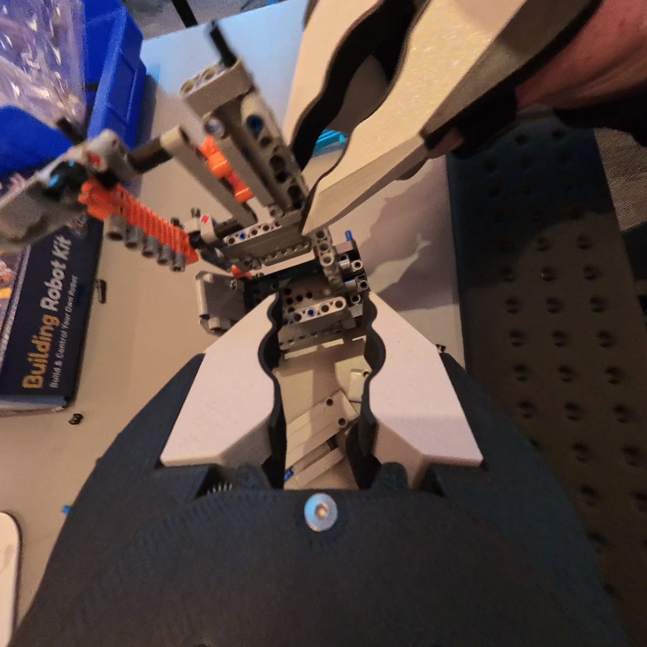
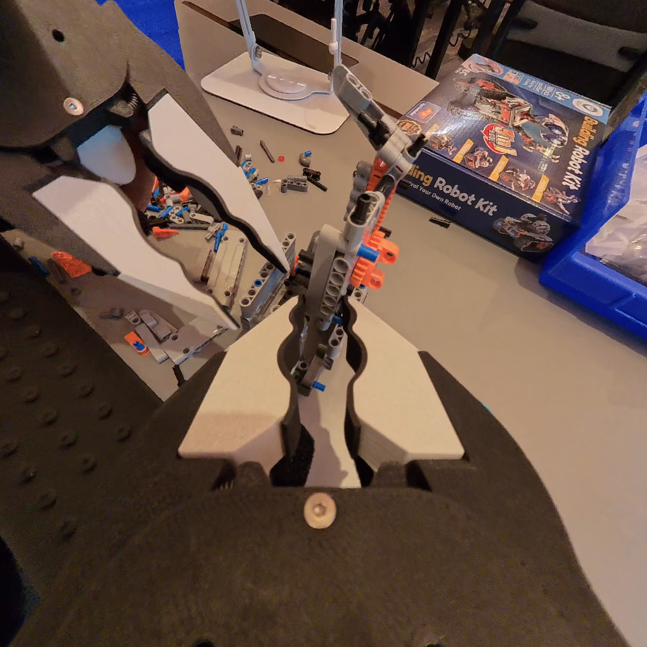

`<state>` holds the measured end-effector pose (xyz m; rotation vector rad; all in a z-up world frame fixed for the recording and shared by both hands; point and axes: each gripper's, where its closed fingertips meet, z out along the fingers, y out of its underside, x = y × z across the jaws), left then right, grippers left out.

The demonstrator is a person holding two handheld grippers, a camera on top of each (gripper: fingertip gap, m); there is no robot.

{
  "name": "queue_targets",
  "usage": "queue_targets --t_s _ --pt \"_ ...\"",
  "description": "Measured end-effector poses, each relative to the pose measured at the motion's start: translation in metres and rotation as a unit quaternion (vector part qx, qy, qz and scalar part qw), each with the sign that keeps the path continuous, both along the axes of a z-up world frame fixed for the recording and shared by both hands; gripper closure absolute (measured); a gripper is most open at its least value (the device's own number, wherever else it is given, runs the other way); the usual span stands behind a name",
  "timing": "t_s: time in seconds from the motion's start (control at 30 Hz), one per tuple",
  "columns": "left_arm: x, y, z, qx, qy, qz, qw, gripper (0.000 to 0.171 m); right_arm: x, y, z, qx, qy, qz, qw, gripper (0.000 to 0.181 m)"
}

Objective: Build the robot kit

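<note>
two hand-held grippers pinch one grey-and-orange building-block model [image 2: 336,276] above the bench [image 2: 472,332]. left hand-held gripper [image 1: 320,308]: fingers pressed onto the model's grey base block. right hand-held gripper [image 2: 320,304]: fingers pressed onto an upright grey beam. loose building-block parts [image 2: 196,213] lie on the bench to the left; a kit box [image 2: 507,147] and blue bin [image 2: 602,276] stand to the right.

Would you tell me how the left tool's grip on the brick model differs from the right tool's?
The left tool grips the brick model at its blocky base; the right tool grips its slim grey arm. The left tool's jaws stand well apart; the right tool's stand closer together. Both are shut on the same model.
</note>
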<state>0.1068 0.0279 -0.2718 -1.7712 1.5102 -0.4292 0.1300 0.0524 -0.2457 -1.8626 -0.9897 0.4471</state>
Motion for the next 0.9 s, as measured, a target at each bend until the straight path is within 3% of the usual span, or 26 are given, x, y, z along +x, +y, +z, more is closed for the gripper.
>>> queue_targets --t_s 0.17,0.43,0.67,0.9 --pt "0.014 0.001 -0.008 0.028 0.039 -0.002 0.999 0.127 0.000 0.000 0.007 -0.005 -0.004 0.016 1.000 0.157" --pt "0.030 0.008 -0.017 -0.031 0.019 0.021 0.999 0.163 0.003 0.002 0.006 0.004 -0.021 0.028 0.999 0.164" --pt "0.028 0.009 -0.017 -0.051 0.004 0.014 0.999 0.165 0.014 0.009 0.005 0.055 -0.129 0.039 0.989 0.165" --pt "0.027 0.010 -0.016 -0.053 0.000 0.006 0.999 0.166 0.022 0.014 0.002 0.141 -0.269 0.034 0.952 0.166"
